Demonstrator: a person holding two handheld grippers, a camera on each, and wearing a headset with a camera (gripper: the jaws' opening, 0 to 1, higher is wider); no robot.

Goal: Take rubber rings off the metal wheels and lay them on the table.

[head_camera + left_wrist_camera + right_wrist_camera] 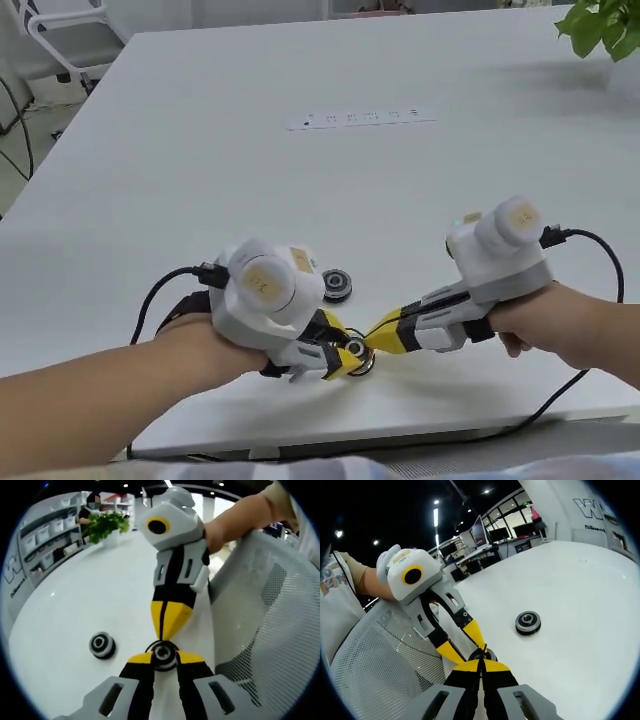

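At table (300, 200) edge, left claw (164, 657) clamping wheel (164, 652), right claw (481, 662) closed against it

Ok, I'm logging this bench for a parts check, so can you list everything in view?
table: one, white, under everything
held wheel: one, metal, between the gripper tips, near front edge
rubber ring: one, black, at the held wheel's rim
loose wheel: one, black and metal, on the table beyond the left gripper
socket strip: one, white, mid-table
plant: one, green, far right corner
mesh chair: one, white, beside the person
cables: two, black, one per gripper
left gripper: white, black, yellow tips, shut on the held wheel
right gripper: same colours, apparently pinching the rubber ring
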